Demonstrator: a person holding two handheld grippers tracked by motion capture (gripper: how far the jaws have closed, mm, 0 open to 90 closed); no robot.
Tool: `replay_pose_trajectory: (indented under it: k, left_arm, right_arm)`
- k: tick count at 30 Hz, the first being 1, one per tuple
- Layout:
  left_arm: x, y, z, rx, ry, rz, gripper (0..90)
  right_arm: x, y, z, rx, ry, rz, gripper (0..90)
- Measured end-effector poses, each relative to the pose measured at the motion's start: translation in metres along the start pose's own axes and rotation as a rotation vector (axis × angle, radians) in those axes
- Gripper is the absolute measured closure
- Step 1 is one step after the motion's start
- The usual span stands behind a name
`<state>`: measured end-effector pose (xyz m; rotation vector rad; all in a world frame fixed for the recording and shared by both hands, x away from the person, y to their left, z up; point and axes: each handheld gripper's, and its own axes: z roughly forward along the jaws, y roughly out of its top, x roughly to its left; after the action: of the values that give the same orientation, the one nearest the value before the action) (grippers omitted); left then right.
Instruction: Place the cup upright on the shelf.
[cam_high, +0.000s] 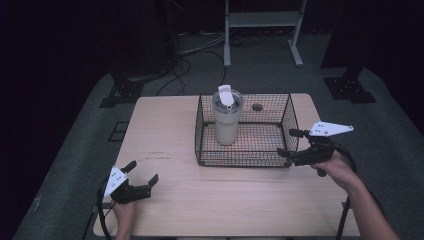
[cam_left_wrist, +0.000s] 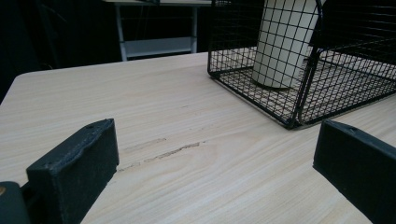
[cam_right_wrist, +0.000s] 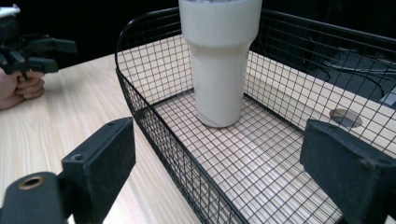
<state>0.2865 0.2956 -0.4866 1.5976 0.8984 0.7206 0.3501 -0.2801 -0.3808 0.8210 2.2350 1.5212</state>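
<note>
A black wire basket (cam_high: 245, 163) stands on the far middle of the wooden table (cam_high: 225, 200). In its left half a cream tumbler (cam_high: 226, 120) stands upright with its white lid flap raised. My right gripper (cam_high: 286, 142) is open at the basket's near right corner, its jaws on either side of the wire wall (cam_right_wrist: 140, 107), and the tumbler (cam_right_wrist: 219, 70) is straight ahead inside. My left gripper (cam_high: 143, 171) is open low over the table's near left. Nothing lies between its fingers (cam_left_wrist: 74, 172); basket (cam_left_wrist: 299, 107) and tumbler (cam_left_wrist: 285, 42) are ahead to its right.
A round cable hole (cam_high: 257, 107) sits in the tabletop behind the basket. Beyond the table, a white metal stand (cam_high: 260, 30) and loose cables (cam_high: 185, 65) are on the grey floor. Bare tabletop spreads left of and in front of the basket.
</note>
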Motion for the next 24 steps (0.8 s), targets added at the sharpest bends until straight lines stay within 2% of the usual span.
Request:
replay_pose_trajectory:
  k: [24]
  left_arm:
    - [0.000, 0.000, 0.000, -0.004, 0.000, 0.000, 0.0]
  right_arm:
    - [0.015, -0.033, -0.019, -0.006, 0.012, -0.004, 9.9]
